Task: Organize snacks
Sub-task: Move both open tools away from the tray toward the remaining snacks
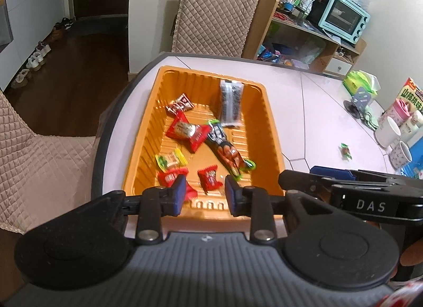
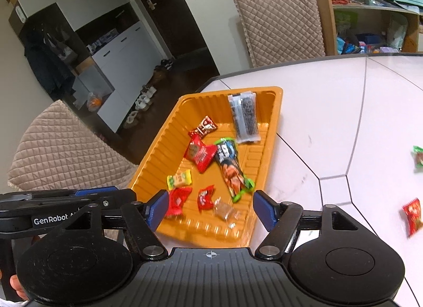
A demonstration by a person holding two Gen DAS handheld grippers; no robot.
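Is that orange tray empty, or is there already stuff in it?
Not empty. The orange tray holds several wrapped snacks on its floor, among them a long dark packet and a clear-wrapped candy.

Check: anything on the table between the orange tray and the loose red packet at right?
Nothing. In the right wrist view, only bare white tabletop separates the orange tray from the red packet; a green-wrapped candy lies farther back.

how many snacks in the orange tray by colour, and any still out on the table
In the orange plastic tray:
red foil packets: 3
brown packet: 1
grey-black long packet: 1
blue-green long packet: 1
yellow candy: 1
clear-wrapped candy: 1
On the white table:
green candy: 1
red packet: 1
Total: 10
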